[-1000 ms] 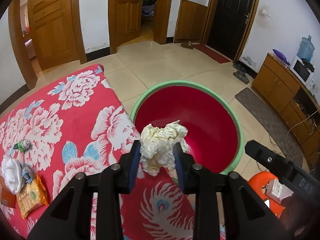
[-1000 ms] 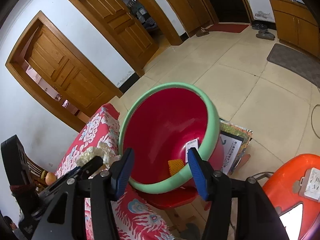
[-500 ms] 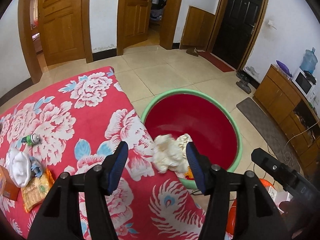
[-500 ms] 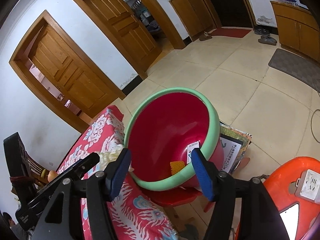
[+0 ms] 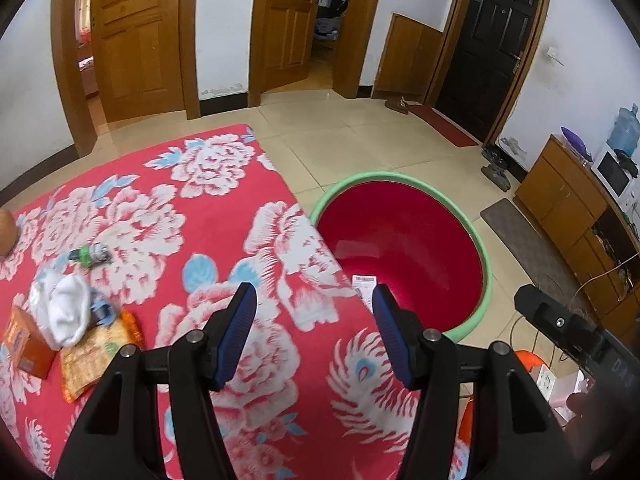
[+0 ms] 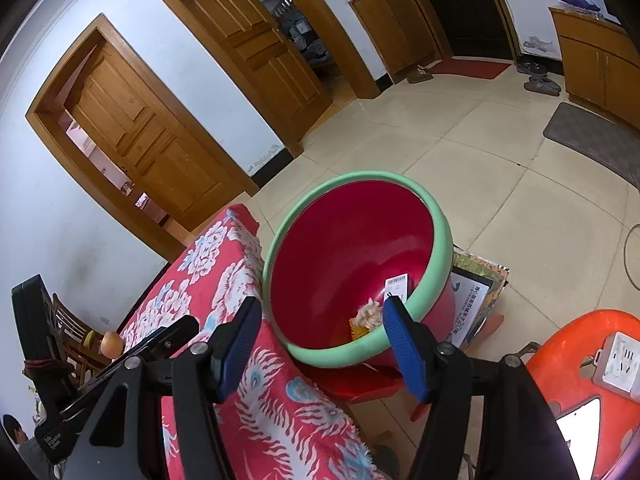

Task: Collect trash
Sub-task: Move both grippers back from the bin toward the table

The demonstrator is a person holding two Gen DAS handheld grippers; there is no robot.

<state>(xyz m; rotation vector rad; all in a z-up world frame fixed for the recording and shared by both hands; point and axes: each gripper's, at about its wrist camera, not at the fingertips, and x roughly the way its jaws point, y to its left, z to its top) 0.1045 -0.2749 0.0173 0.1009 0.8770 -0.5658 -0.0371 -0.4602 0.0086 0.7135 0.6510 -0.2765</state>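
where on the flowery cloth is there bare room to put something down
The floral cloth is bare across its middle and far end, from the left gripper to the edge beside the red basin. The near left corner is crowded: white sock, orange box, snack wrapper, small bottle.

Your left gripper [image 5: 312,320] hangs with its jaws apart and nothing between them, over the red flowered cloth [image 5: 168,232] at the edge nearest the red basin [image 5: 404,240] with its green rim. On the cloth to your left lie a white sock [image 5: 66,312], an orange box [image 5: 24,340], a yellow wrapper [image 5: 94,352] and a small green-capped bottle [image 5: 90,255]. A white barcode label [image 5: 365,286] shows inside the basin.
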